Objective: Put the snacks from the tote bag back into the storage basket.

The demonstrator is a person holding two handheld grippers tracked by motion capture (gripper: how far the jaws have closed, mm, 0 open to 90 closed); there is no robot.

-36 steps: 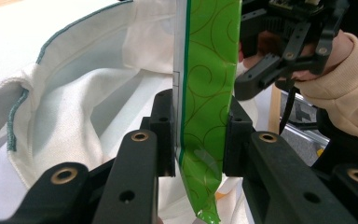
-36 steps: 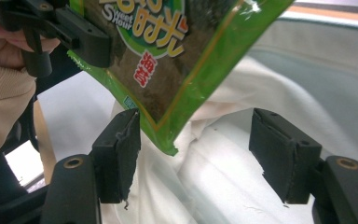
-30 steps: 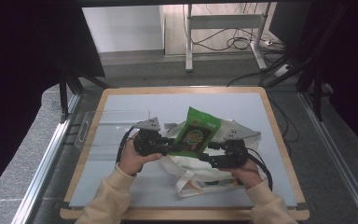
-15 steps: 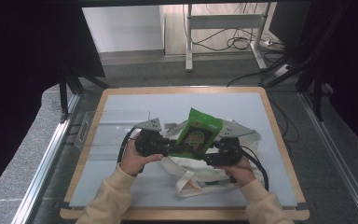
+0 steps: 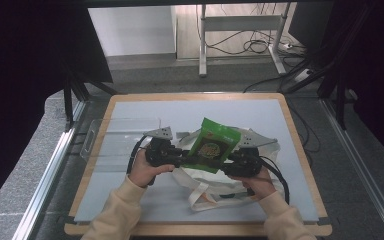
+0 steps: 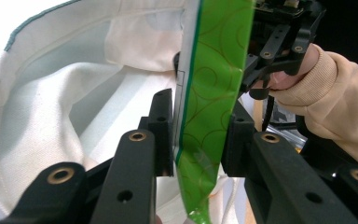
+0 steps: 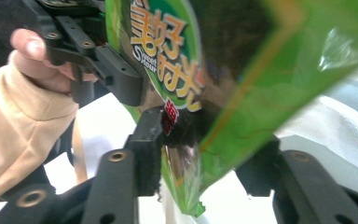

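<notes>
- The green snack packet (image 5: 212, 146) hangs between the two tools, above the open white tote bag (image 5: 215, 186) that lies on the tabletop (image 5: 130, 115), near the middle.
- Left tool (image 5: 184, 157): its jaws sit narrow on the packet's left edge; in the left gripper view the packet (image 6: 209, 102) runs upright between the two pads, which look to press on it.
- Right tool (image 5: 228, 161): its jaws have just been closing, with the packet's right edge between them. In the right gripper view the near pad touches the foil (image 7: 242, 93); the other side is blurred, so I judge it a grip, not yet a sure one.
- Long axis: the packet stands tilted, its top leaning to the far side, its bottom edge near the bag's mouth.
- Both tools are equally close, one on each side, so lowering it calls for both hands to move as one.
</notes>
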